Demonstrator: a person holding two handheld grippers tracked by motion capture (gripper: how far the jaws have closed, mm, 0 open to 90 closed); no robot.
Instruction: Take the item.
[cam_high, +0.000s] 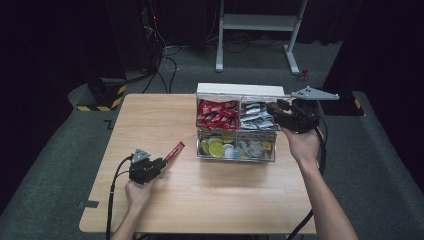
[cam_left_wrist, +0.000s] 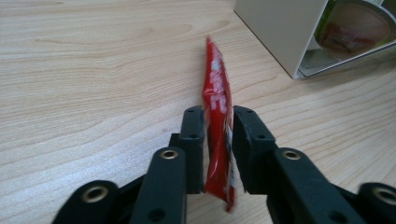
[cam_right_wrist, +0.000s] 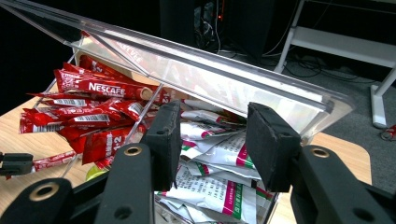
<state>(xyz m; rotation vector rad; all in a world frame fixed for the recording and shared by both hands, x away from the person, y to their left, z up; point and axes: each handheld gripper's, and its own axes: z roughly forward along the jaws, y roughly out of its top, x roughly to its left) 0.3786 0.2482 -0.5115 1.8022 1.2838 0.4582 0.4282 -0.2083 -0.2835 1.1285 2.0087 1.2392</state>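
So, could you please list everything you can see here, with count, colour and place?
Table: one, light wood, under everything.
Clear organiser box: one, transparent with four compartments and a raised lid, on the table's far right part.
Red sachets: many, red, far left compartment.
White sachets: many, white with green and pink print, far right compartment.
Round capsules: several, yellow-green and white, near left compartment.
Grey packets: several, greyish, near right compartment.
Loose red sachet: one, red, between the left gripper's jaws, a gap beside it.
Left gripper: black, left of the box.
Right gripper: black, at the box's right side, under the lid.
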